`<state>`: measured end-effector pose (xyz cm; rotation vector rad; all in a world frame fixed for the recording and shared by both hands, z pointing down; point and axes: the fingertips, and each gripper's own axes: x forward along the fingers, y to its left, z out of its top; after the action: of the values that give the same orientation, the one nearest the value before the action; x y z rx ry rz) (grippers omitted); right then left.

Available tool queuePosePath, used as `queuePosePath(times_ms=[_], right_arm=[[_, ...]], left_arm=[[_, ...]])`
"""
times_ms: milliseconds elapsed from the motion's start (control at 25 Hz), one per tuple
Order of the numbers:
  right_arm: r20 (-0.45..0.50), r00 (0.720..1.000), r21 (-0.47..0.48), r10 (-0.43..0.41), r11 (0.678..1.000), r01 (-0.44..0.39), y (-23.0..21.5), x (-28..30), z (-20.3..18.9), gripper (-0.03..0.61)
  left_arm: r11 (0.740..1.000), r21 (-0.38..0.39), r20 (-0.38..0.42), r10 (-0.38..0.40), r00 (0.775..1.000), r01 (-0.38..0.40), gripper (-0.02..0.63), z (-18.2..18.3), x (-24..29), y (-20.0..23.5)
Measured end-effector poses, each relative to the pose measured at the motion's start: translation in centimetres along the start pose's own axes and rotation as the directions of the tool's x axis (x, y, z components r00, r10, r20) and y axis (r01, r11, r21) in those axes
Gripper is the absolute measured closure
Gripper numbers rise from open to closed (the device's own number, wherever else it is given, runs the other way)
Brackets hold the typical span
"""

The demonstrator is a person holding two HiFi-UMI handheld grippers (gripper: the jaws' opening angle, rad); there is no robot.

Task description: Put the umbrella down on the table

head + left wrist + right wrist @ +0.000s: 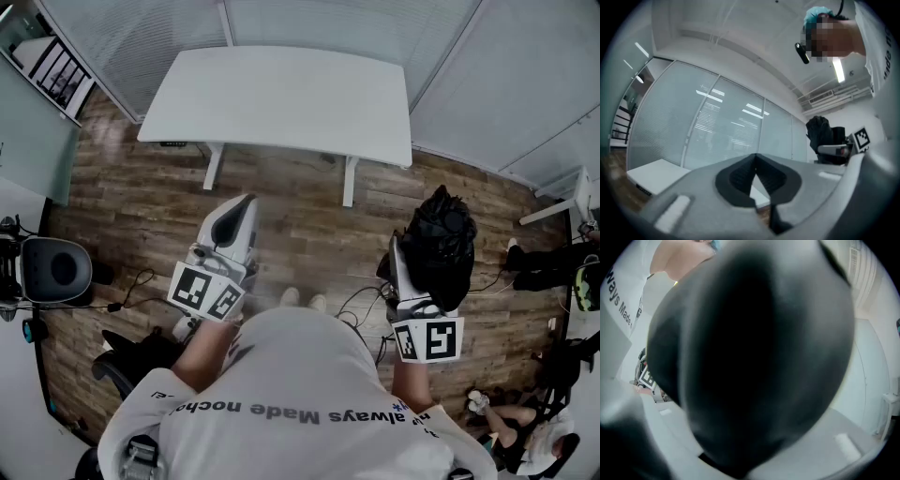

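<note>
Umbrella [441,246] clamped in right tool [407,270]; left tool [244,204] jaws together; white table [281,94] ahead, wood floor [300,220].

A white table [281,94] stands on the wood-plank floor [281,225] — cables [361,300] trail across the boards.

The person wears a white short-sleeved T-shirt [281,366] with a line of dark grey lettering [281,410] across it. The pale grey plastic left gripper [246,202] and right gripper [401,272] each bear a cube of black-and-white square markers. Black ribbed pads line the left jaws.
</note>
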<state>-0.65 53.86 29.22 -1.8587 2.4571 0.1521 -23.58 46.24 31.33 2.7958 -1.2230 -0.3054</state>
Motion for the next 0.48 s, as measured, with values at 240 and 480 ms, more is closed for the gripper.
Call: queuePosePath(times_ms=[240,480], right_arm=[[-0.002,1.0,-0.008,-0.001,1.0,0.001,1.0,2.1,-0.1,0.327],[0.014,1.0,0.053,0.006,0.999,-0.007,2.0,3.4,-0.1,0.325]], left_arm=[[1.0,-0.004,0.002,-0.008,1.0,0.008,0.61,0.3,0.4,2.1],[1.0,-0.013,-0.001,-0.014,1.0,0.014,0.609,0.5,0.2,3.9]])
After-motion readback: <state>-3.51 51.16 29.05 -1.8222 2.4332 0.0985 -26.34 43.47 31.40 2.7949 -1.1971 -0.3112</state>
